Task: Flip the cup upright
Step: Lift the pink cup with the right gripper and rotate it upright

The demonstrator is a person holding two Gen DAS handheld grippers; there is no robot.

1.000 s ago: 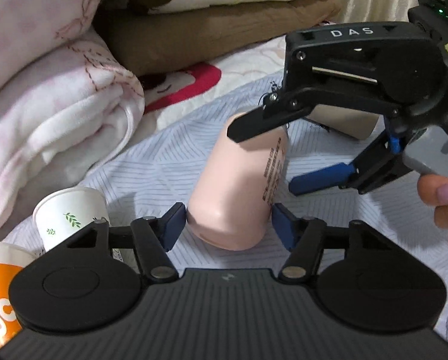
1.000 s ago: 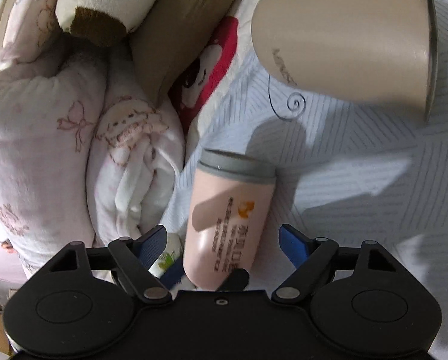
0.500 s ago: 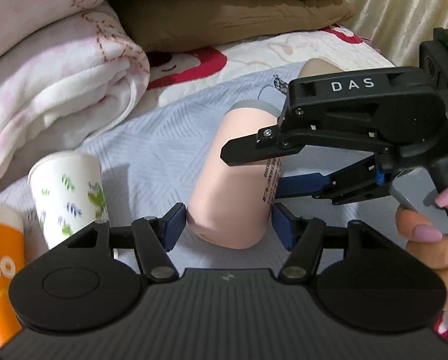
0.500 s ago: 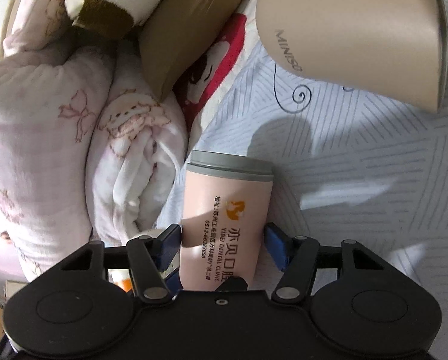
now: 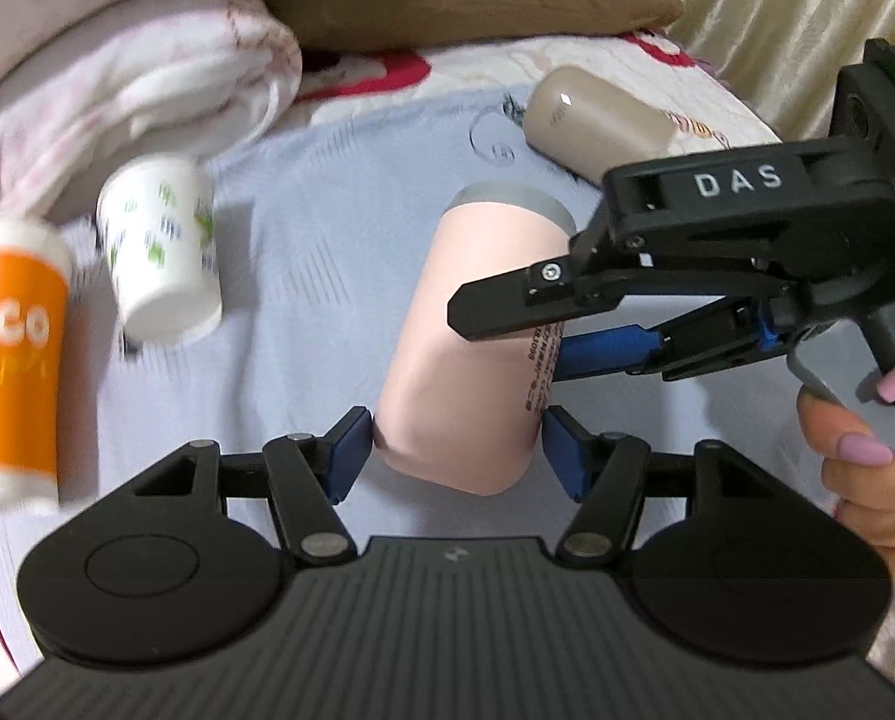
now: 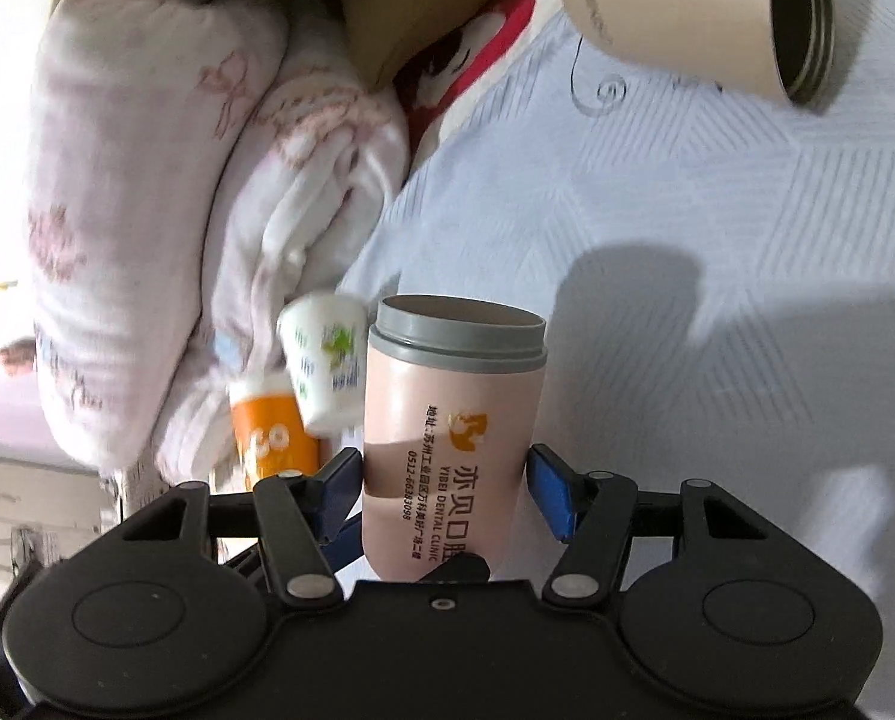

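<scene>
- Orange-and-white paper cup (image 5: 12,354) is standing mouth-down at the far left of the pale blue quilted bed cover (image 5: 303,276); what is under it cannot be told.
- White paper cup with green leaf print (image 5: 159,252) is sitting inverted just beside it.
- Pink cylindrical tumbler with a grey threaded rim (image 5: 477,348) is lying between both claws, its long axis pointing away from the left claw (image 5: 454,456), base nearest, open mouth far; it looks empty in the right wrist view.
- Left claw is bracketing the base, its blue pads just beside it; contact cannot be told.
- Right claw (image 6: 444,492) is crossing in sideways, pinching the tumbler's mid-body, so it is likely doing the tilting.
- Beige tumbler (image 6: 687,12) is lying on its side, well apart, empty.
</scene>
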